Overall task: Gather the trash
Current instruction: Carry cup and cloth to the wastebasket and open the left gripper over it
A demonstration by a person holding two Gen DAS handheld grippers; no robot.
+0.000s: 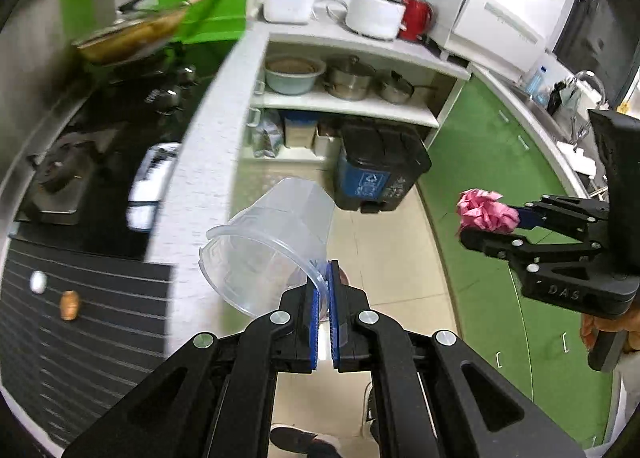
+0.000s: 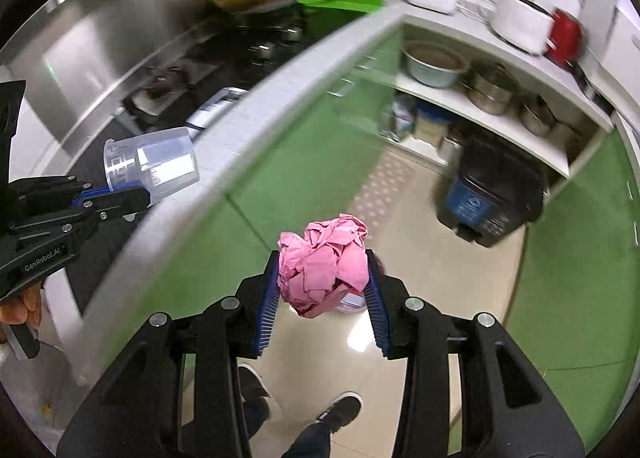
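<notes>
Both hands loaded up, bin sitting across the kitchen floor

In the left wrist view the left gripper [image 1: 326, 290] is clamped all the way down on the rim of a clear plastic cup [image 1: 268, 246], which tips over toward the lower middle of the frame just past the white counter edge [image 1: 200, 185]. Over in the right wrist view the right gripper [image 2: 322, 290] is partway open with its blue pads [image 2: 266, 314] squeezing a crumpled pink paper ball [image 2: 324, 266], dead centre over the tiled floor [image 2: 420, 278]. The dark trash bin [image 2: 492, 193] with the blue label is at middle right, under the open shelves of pots [image 2: 492, 89]. Pretty blurry overall.
</notes>
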